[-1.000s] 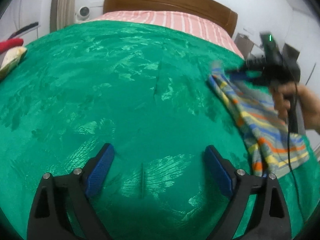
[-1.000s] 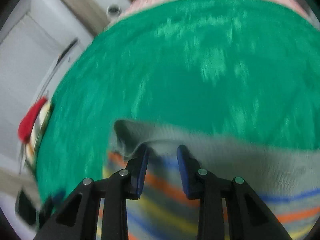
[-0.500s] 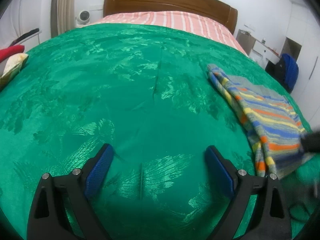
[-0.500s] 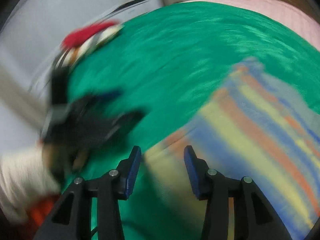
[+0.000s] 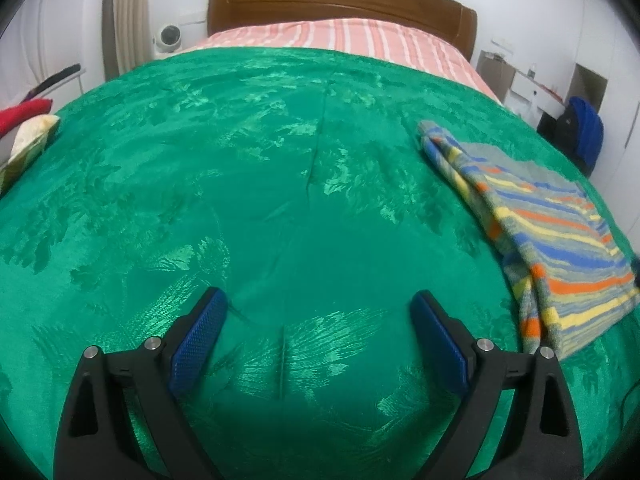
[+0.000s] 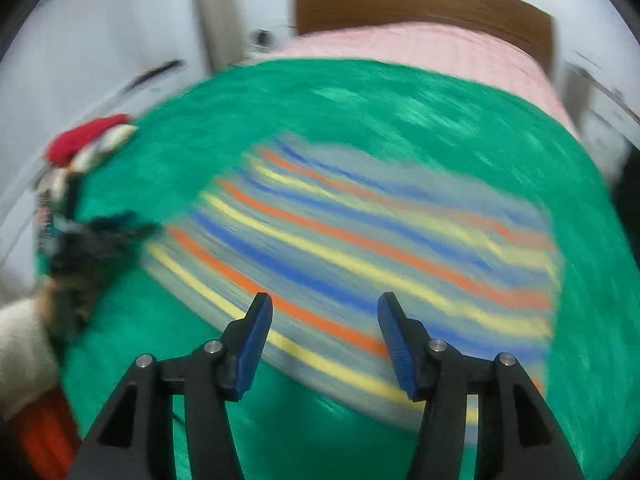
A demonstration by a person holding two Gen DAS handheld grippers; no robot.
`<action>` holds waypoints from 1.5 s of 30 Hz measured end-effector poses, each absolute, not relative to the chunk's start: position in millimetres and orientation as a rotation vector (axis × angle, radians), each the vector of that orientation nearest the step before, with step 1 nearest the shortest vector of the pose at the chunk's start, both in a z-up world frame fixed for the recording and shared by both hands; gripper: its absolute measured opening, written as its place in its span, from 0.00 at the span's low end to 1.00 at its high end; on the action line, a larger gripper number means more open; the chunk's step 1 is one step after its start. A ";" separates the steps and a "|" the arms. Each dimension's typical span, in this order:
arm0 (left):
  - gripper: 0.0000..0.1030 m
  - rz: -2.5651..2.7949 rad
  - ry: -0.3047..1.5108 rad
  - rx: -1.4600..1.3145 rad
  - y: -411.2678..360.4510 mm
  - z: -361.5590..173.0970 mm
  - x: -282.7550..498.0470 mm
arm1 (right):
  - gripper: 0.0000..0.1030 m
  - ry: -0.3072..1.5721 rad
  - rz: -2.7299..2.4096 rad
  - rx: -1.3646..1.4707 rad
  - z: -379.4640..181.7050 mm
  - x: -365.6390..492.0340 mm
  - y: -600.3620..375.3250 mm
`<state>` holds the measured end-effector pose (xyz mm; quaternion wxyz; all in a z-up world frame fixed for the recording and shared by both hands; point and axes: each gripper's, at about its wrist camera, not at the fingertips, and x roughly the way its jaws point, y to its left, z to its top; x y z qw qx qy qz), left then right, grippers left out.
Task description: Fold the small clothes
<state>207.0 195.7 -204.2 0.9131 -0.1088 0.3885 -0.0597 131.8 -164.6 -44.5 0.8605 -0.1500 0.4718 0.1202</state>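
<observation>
The folded striped garment [image 5: 552,240] is lying flat on the green bedspread [image 5: 240,184], off to the right in the left wrist view. That sharp view is also showing the left gripper [image 5: 318,336] hanging spread wide over bare bedspread with nothing between its jaws, plus a blue bag [image 5: 586,134] by the far wall. The blurred right wrist view is showing the right gripper [image 6: 325,334] above the garment's near edge, its jaws opening and empty, and a person's sleeve [image 6: 20,356] at the left.
</observation>
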 end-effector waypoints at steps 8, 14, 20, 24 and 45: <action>0.92 -0.119 0.803 -0.215 195.0 -204.5 207.4 | 0.54 1.000 0.069 -0.153 -59.2 26.9 -254.1; 0.93 -0.109 0.810 -0.194 193.0 -204.6 209.0 | 0.74 0.801 0.007 -0.167 -31.4 -36.9 -251.1; 0.96 -0.081 0.817 -0.159 187.7 -203.7 209.2 | 0.74 0.740 -0.047 -0.205 -37.2 -32.9 -251.2; 0.97 -0.067 0.826 -0.139 185.7 -204.0 210.7 | 0.74 0.724 -0.085 -0.161 -45.8 -38.3 -264.7; 0.98 -0.197 0.815 -0.108 109.6 -122.5 150.1 | 0.87 0.761 -0.066 -0.098 -62.9 -37.8 -282.3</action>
